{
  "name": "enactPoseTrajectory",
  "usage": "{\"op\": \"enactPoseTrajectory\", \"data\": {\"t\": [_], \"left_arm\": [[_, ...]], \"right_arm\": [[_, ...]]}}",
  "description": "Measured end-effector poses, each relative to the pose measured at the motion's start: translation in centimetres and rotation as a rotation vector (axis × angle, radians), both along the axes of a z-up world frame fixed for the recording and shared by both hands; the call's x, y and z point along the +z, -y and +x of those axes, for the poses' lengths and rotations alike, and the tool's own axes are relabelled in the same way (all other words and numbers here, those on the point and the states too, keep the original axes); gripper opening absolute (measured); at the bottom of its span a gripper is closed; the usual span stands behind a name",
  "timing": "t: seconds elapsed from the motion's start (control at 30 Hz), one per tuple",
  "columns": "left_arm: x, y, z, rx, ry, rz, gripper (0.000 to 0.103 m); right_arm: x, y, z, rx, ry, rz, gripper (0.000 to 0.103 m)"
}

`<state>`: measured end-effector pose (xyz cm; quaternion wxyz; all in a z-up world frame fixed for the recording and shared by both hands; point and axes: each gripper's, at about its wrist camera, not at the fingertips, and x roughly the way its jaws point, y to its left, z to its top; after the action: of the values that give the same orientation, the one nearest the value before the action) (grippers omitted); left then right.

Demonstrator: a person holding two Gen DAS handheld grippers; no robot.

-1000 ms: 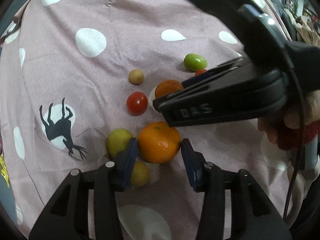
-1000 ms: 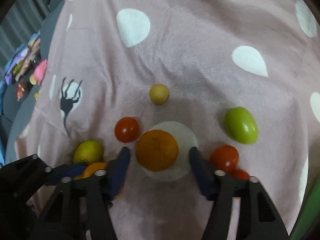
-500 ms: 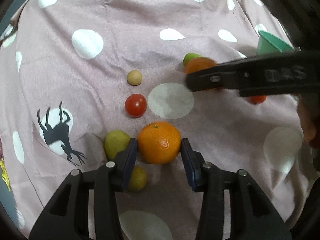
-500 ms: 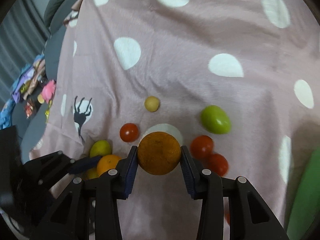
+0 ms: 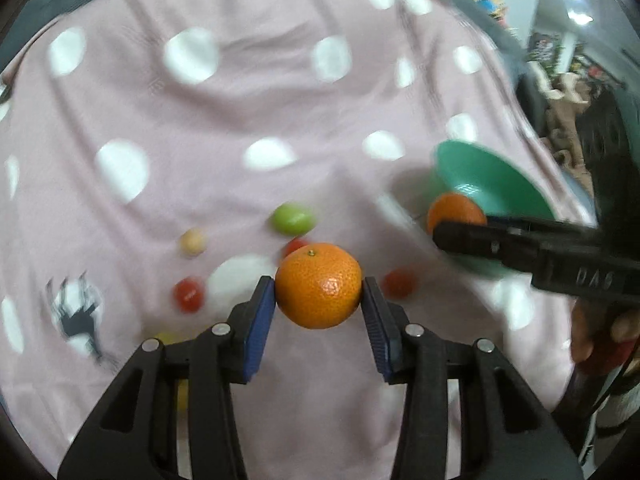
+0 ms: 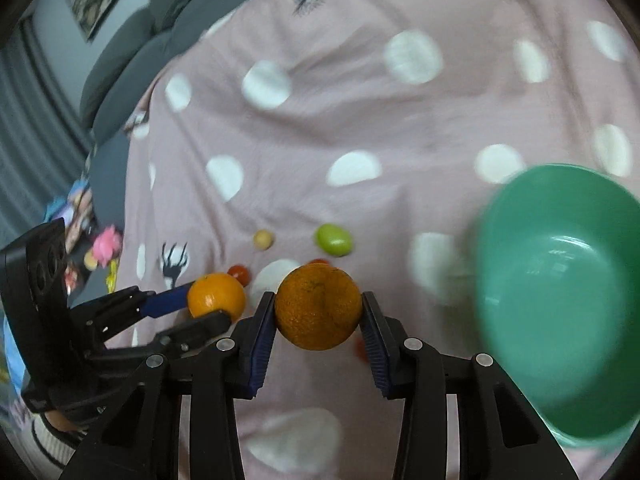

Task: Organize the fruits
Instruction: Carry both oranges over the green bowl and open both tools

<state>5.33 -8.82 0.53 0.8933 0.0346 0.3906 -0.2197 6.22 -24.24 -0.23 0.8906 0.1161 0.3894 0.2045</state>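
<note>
My left gripper (image 5: 319,298) is shut on a bright orange (image 5: 319,286) and holds it above the pink spotted blanket (image 5: 240,120). My right gripper (image 6: 318,312) is shut on a darker orange (image 6: 318,306), also off the cloth. In the left wrist view the right gripper (image 5: 456,224) carries its orange (image 5: 456,210) at the rim of a green bowl (image 5: 492,188). In the right wrist view that green bowl (image 6: 560,280) sits to the right, and the left gripper (image 6: 216,304) with its orange (image 6: 216,295) is at the left.
On the blanket lie a green fruit (image 5: 292,218), a small tan fruit (image 5: 192,241), red tomatoes (image 5: 189,295) (image 5: 398,282) and a yellow fruit (image 5: 170,338) half hidden by my left fingers. A grey sofa back (image 6: 132,52) borders the far edge; toys (image 6: 106,240) lie at the left.
Both grippers closed on their oranges and lifted them off the blanket. The right one has swung right toward the green bowl, which has come into view. The left one rose about half a second later.
</note>
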Motion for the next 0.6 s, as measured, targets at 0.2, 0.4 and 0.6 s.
{"op": "enactPoseTrajectory", "data": {"t": [0.2, 0.4, 0.6], "left_arm": [[2.1, 7.7, 0.8, -0.151, 0.051, -0.041, 0.044], [2.1, 15.0, 2.7, -0.263, 0.015, -0.073, 0.044], [-0.5, 18.7, 4.0, -0.27, -0.077, -0.012, 0.045]], "right_arm": [[1.2, 7.1, -3.3, -0.211, 0.051, -0.049, 0.043], [0.2, 11.4, -4.3, -0.331, 0.019, -0.093, 0.043], [-1.4, 11.8, -3.1, -0.343, -0.043, -0.167, 0.043]]}}
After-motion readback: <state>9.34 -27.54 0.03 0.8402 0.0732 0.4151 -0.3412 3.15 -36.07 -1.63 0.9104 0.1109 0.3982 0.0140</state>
